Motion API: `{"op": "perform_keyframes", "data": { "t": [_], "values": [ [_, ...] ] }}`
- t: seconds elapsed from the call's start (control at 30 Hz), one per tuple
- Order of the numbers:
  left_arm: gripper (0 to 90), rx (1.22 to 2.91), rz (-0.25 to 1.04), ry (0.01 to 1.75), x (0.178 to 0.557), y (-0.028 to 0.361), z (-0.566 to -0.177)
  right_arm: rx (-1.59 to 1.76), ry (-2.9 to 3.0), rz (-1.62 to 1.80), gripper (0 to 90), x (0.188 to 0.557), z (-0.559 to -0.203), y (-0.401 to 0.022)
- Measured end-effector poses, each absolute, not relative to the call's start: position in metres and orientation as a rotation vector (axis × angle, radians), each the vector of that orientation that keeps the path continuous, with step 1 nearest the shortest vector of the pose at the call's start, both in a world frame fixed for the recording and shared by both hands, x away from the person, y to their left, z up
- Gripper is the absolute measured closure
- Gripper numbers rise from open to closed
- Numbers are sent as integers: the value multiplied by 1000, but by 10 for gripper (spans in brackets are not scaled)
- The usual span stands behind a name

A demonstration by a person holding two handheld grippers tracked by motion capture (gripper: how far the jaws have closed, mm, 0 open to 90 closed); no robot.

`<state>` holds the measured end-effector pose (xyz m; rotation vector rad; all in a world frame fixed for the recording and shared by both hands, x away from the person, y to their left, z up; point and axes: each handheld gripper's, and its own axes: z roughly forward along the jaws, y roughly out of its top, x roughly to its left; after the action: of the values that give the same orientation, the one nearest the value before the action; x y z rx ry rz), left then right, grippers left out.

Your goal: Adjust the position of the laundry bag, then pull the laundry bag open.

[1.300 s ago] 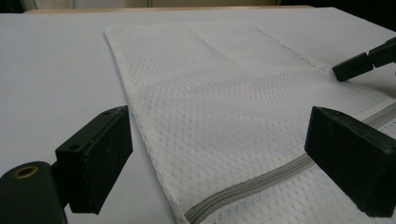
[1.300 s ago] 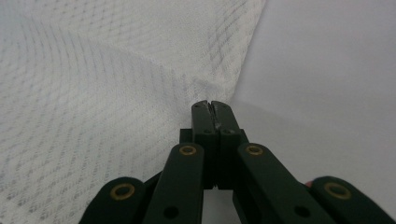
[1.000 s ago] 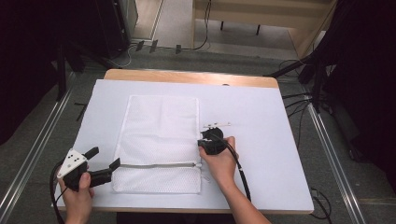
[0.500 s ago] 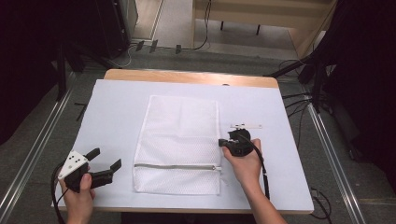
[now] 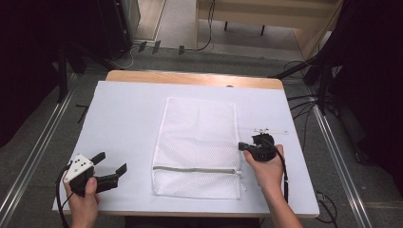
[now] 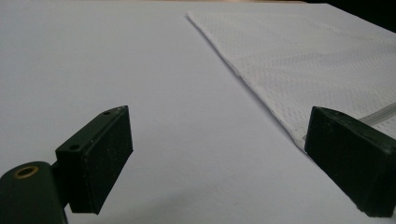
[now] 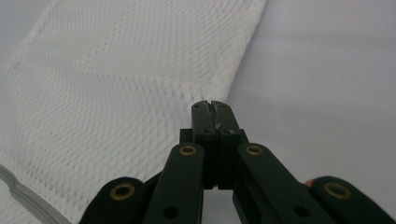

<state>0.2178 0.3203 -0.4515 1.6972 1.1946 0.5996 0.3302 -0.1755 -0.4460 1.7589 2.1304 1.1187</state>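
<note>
A white mesh laundry bag (image 5: 197, 147) is lying flat on the white-covered desk (image 5: 123, 118), roughly in the middle and slightly toward the right side in the high view. Its grey zipper (image 5: 195, 169) is running across the bag near the edge closest to the person.

The right hand-held gripper (image 5: 242, 146) is sitting at the bag's right edge, a little above the zipper's end, with the person's right hand (image 5: 268, 166) wrapped around its body. In the right gripper view, its jaws are pressing fully together, and the tips of the right hand-held gripper (image 7: 212, 108) are meeting the hem of the laundry bag (image 7: 116, 93), where the fabric is puckering slightly toward them. Whether a fold of the mesh is actually being pinched between the pads cannot be told, since the closed tips are covering that spot.

The left hand-held gripper (image 5: 113, 167) is resting low over the near left part of the desk, well apart from the bag, with the left hand (image 5: 83, 199) holding it. In the left gripper view, the jaws of the left hand-held gripper (image 6: 224, 163) are standing wide apart with nothing between them, and the bag's corner and a short stretch of the zipper (image 6: 380, 114) are showing just beyond the right-hand jaw.

A thin pale strip (image 5: 271, 130) is lying on the desk just beyond the right gripper.
</note>
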Motion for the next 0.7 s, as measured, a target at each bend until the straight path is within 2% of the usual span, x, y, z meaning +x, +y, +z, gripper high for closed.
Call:
{"op": "perform_keyframes", "data": {
  "t": [0.07,0.1,0.13,0.2,0.4,0.53,0.57,0.63,0.7],
  "values": [
    [76,1699,596,1189,218,319,-451,1762,2118,1192,834,329,-447,-186],
    [75,1700,598,1187,217,318,-450,1736,2128,1238,744,328,-446,-190],
    [75,1698,595,1183,216,317,-450,1717,2128,1272,691,326,-444,-196],
    [76,1691,580,1176,214,315,-449,1688,2119,1300,653,320,-442,-205],
    [75,1672,510,1173,213,297,-447,1681,2081,1299,604,293,-448,-232],
    [76,1715,464,1172,214,257,-441,1621,2107,1356,543,262,-452,-243],
    [77,1726,458,1183,215,249,-441,1601,2124,1389,570,257,-452,-244],
    [144,1740,447,1202,219,233,-441,1550,2182,1430,575,248,-453,-243],
    [138,1753,425,1193,222,220,-440,1535,2217,1429,573,242,-458,-240]
  ]
}}
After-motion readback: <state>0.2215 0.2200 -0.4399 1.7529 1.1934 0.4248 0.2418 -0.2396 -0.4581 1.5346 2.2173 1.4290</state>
